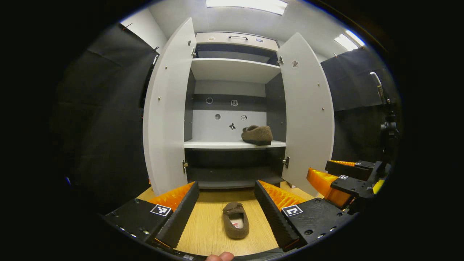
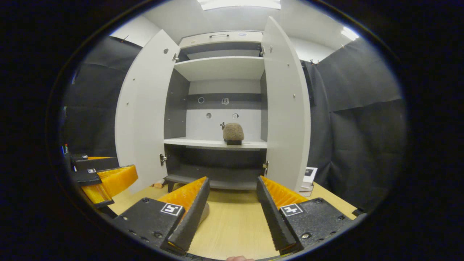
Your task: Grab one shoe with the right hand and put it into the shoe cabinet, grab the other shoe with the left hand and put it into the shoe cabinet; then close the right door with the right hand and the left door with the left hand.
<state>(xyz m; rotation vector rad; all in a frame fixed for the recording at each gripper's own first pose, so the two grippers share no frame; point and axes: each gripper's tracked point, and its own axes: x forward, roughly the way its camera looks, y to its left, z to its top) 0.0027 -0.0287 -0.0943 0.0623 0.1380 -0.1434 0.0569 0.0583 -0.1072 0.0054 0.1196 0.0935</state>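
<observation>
I am hovering my left gripper (image 1: 226,204), wide open and empty, over the floor slipper (image 1: 235,224), lengthwise between its fingers.

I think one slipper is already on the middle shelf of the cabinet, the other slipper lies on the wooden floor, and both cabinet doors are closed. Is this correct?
Not quite: the doors are not closed. The left door and the right door both stand wide open, as the left gripper view shows. The rest holds: one slipper sits on the middle shelf, and the other slipper lies on the wooden floor.
</observation>
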